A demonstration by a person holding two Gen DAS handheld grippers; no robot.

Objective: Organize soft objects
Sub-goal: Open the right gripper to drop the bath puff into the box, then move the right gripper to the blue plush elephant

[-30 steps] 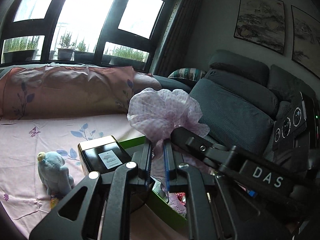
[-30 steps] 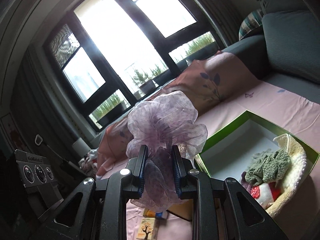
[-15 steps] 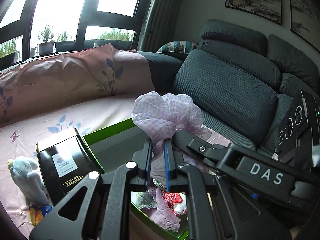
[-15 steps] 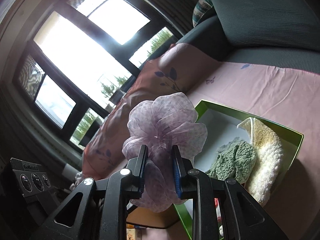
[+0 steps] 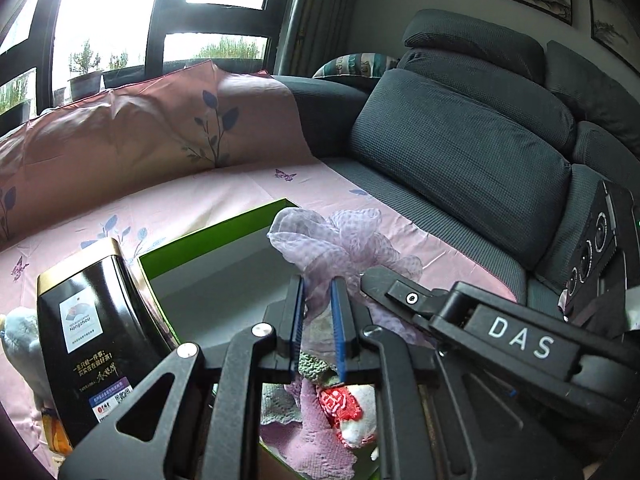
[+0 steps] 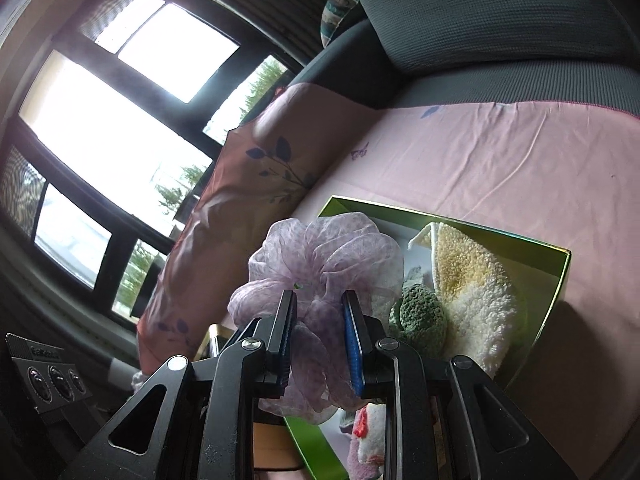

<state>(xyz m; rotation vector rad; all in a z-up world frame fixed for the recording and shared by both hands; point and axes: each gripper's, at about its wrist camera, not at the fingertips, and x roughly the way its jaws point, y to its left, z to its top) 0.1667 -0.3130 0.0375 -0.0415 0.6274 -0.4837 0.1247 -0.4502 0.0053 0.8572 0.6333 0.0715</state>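
The grey sofa [image 5: 460, 152] fills the back of the scene, its seat draped with a pink floral sheet [image 5: 168, 208] on which the green box [image 5: 224, 232] sits – the landmark for everything here. Inside the box, toward its near end, lie a cream and yellow fluffy cloth [image 6: 468, 288], a green knitted piece [image 6: 420, 316], a pink knitted cloth [image 5: 316, 424] and a small red and white soft item [image 5: 346, 408]. Just beside the box's left wall stands a black tin [image 5: 92, 336] with a gold rim, and beyond the tin, farther from the box, a pale blue plush toy [image 5: 16, 340] is partly hidden. Above the box's open middle hangs the lilac mesh bow [image 6: 320, 264], held from two sides – the right gripper [image 6: 318, 324] is clamped on its lower folds, and the left gripper [image 5: 318, 316] pinches a strip of the same bow between nearly closed fingers
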